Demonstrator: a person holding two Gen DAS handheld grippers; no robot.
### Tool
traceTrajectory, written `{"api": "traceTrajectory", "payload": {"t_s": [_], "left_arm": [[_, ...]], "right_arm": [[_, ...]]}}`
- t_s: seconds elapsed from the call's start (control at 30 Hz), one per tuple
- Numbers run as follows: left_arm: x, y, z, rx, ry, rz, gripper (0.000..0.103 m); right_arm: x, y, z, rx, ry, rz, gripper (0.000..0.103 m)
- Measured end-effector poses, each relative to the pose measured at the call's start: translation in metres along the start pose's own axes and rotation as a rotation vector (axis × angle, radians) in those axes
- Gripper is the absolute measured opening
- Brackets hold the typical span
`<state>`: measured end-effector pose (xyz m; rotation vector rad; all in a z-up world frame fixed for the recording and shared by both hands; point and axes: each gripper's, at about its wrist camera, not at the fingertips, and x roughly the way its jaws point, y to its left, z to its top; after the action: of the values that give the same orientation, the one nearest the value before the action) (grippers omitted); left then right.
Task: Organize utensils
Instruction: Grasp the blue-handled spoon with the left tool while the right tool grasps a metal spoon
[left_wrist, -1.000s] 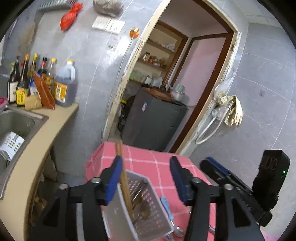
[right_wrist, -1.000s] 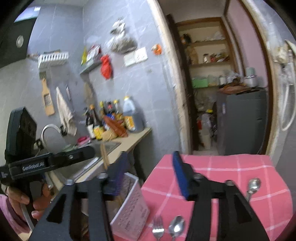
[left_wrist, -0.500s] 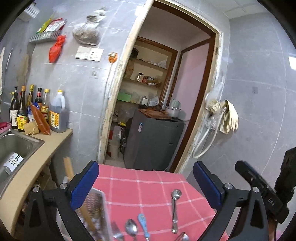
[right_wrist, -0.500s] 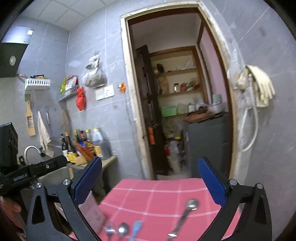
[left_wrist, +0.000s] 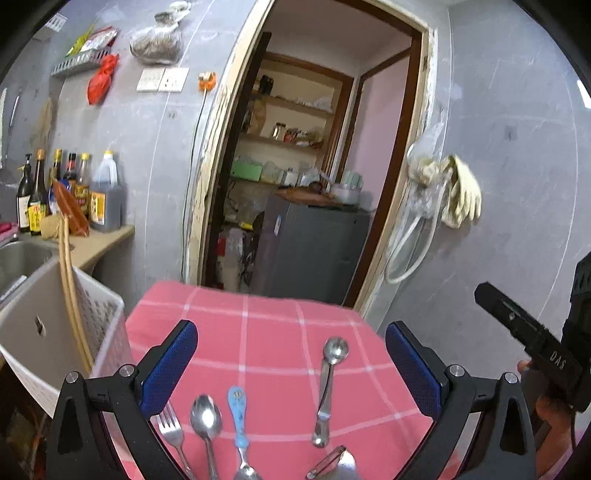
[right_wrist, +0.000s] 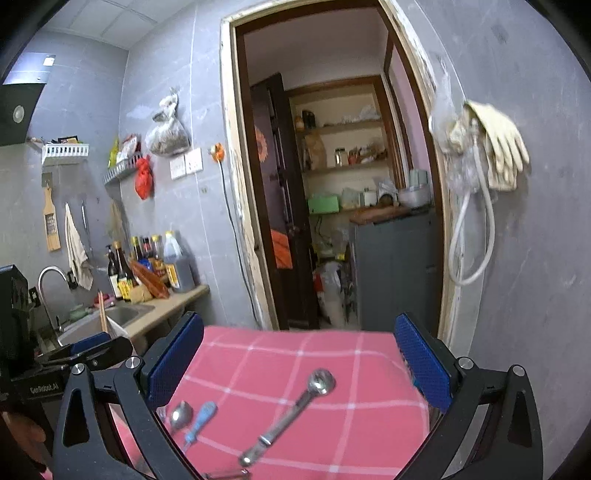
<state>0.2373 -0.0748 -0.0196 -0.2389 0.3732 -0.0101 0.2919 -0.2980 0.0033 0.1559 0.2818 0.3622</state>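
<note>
Two grippers hang over the pink checked tablecloth (left_wrist: 280, 332), both with jaws spread wide and nothing between the blue pads. Ahead of the left gripper (left_wrist: 291, 363) lies a row of loose cutlery: a steel fork (left_wrist: 170, 430) just inside its left jaw, then a polished steel spoon (left_wrist: 205, 419), a small spoon with a pale blue plastic handle (left_wrist: 236, 406), and, nearer its right jaw, a long steel ladle-headed spoon (left_wrist: 328, 384). Outside that left jaw stands the white perforated plastic basket (left_wrist: 99, 321), with tan wooden chopsticks (left_wrist: 72, 295) leaning in it. The right gripper (right_wrist: 299, 363) has the long spoon lying slantwise between its jaws.

These pieces look light, stiff and slippery, and they lie flat on soft cloth, so I would expect a pinch to slide off a bowl. Taking each across the middle of its handle seems safest. The plastic handle should give the pads more bite than bare steel.
</note>
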Motion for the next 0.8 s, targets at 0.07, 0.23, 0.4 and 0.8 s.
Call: {"api": "traceTrajectory", "payload": {"t_s": [0.07,0.23,0.4,0.8], "left_arm": [[0.011,-0.001,-0.011,0.006,0.035,0.017,0.103],[0.040,0.007,-0.032,-0.014,0.146,0.026,0.102],[0.067,0.018,-0.046,-0.049,0.236,0.043,0.102],[0.128,0.038,-0.069,-0.138,0.426,0.036,0.061]], "right_arm": [[0.014,-0.010,-0.014,0.008,0.043,0.019,0.102],[0.049,-0.024,-0.047,0.035,0.165,0.086,0.102],[0.090,-0.034,-0.079,0.079,0.303,0.135,0.102],[0.174,-0.050,-0.124,0.204,0.495,0.180,0.055]]}}
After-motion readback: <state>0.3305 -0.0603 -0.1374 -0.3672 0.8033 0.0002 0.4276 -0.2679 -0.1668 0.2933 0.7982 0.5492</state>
